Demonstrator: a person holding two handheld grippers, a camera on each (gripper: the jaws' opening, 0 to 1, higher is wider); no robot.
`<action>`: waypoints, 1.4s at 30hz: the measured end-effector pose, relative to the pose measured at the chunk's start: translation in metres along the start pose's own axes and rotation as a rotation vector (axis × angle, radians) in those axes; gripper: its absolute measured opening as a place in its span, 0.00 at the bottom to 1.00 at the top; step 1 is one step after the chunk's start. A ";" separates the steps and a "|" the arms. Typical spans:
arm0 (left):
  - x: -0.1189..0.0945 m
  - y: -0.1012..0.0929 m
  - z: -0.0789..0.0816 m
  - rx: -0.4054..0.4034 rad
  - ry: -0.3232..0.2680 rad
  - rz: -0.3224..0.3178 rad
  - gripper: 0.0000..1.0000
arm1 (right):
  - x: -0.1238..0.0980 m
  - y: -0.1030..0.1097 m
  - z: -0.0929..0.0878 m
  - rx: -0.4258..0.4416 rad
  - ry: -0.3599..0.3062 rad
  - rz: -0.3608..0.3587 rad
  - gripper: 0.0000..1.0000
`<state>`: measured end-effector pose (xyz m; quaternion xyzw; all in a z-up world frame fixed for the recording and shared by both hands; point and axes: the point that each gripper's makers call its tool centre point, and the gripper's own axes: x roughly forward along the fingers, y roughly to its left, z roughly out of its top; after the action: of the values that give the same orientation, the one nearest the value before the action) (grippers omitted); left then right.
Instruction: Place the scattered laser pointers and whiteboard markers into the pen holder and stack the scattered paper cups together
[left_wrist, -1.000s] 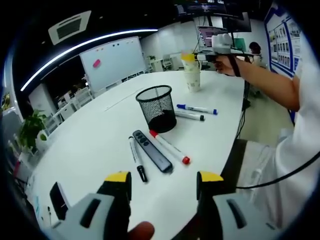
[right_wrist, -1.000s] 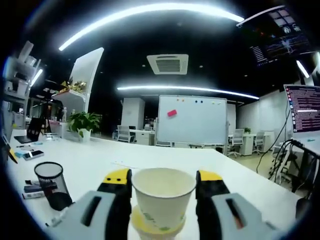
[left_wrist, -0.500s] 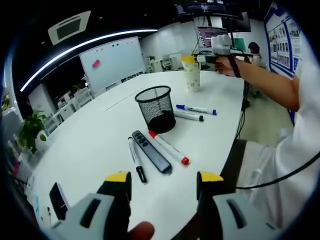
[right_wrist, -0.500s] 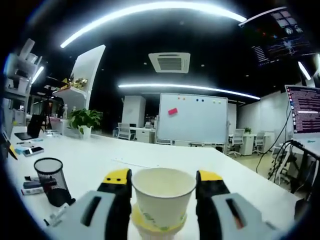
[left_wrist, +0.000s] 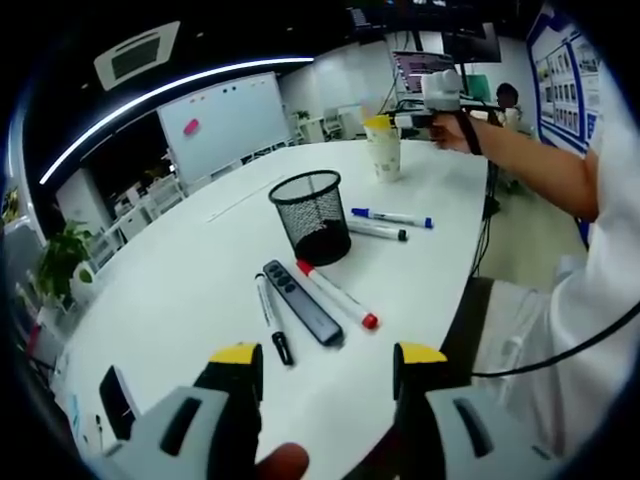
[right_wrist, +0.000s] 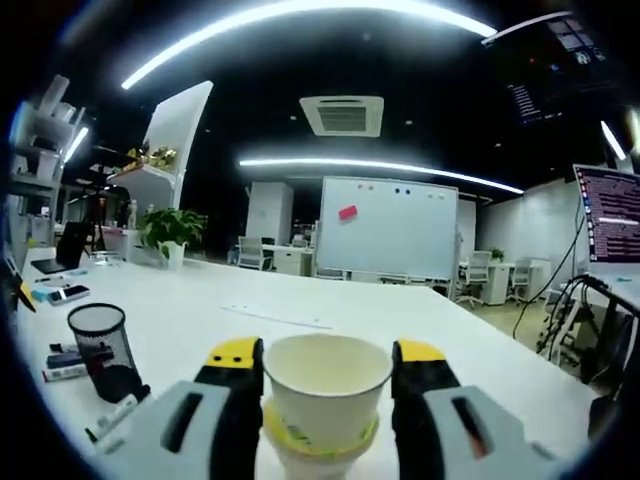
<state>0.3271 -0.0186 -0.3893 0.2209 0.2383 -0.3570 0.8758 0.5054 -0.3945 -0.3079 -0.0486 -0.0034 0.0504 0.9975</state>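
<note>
On the white table (left_wrist: 180, 280) stands a black mesh pen holder (left_wrist: 312, 215). Before it lie a red-capped marker (left_wrist: 337, 294), a dark laser pointer (left_wrist: 302, 302) and a black marker (left_wrist: 272, 317). A blue-capped marker (left_wrist: 393, 217) and a grey pen (left_wrist: 378, 231) lie to its right. My left gripper (left_wrist: 328, 358) hovers open above the near table edge, holding nothing. At the far end, my right gripper (left_wrist: 392, 122) is shut on a paper cup (right_wrist: 327, 385) that sits in a second, yellow-rimmed cup (right_wrist: 320, 440). The right gripper (right_wrist: 328, 355) shows its jaws against the cup's sides. The pen holder (right_wrist: 100, 345) stands far left.
A phone (left_wrist: 118, 400) lies by the near left table edge. A person's arm (left_wrist: 540, 170) reaches across the right side. Potted plants, a whiteboard (right_wrist: 388, 230), chairs and monitors stand beyond the table. Open tabletop lies left of the holder.
The right gripper has lowered the held cup slightly, so it sits a little deeper in the yellow-rimmed cup. The left gripper and the pens have not moved.
</note>
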 end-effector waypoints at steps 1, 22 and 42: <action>0.000 0.000 0.001 0.001 -0.001 -0.001 0.53 | 0.000 0.000 0.000 0.001 0.000 0.000 0.52; 0.003 -0.003 0.001 0.007 0.001 -0.008 0.53 | -0.007 0.013 -0.008 0.006 0.033 0.019 0.52; 0.002 -0.004 0.000 0.010 0.000 -0.013 0.53 | -0.007 0.014 -0.014 -0.001 0.067 0.027 0.52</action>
<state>0.3257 -0.0223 -0.3910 0.2236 0.2380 -0.3640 0.8723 0.4969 -0.3824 -0.3237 -0.0510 0.0307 0.0623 0.9963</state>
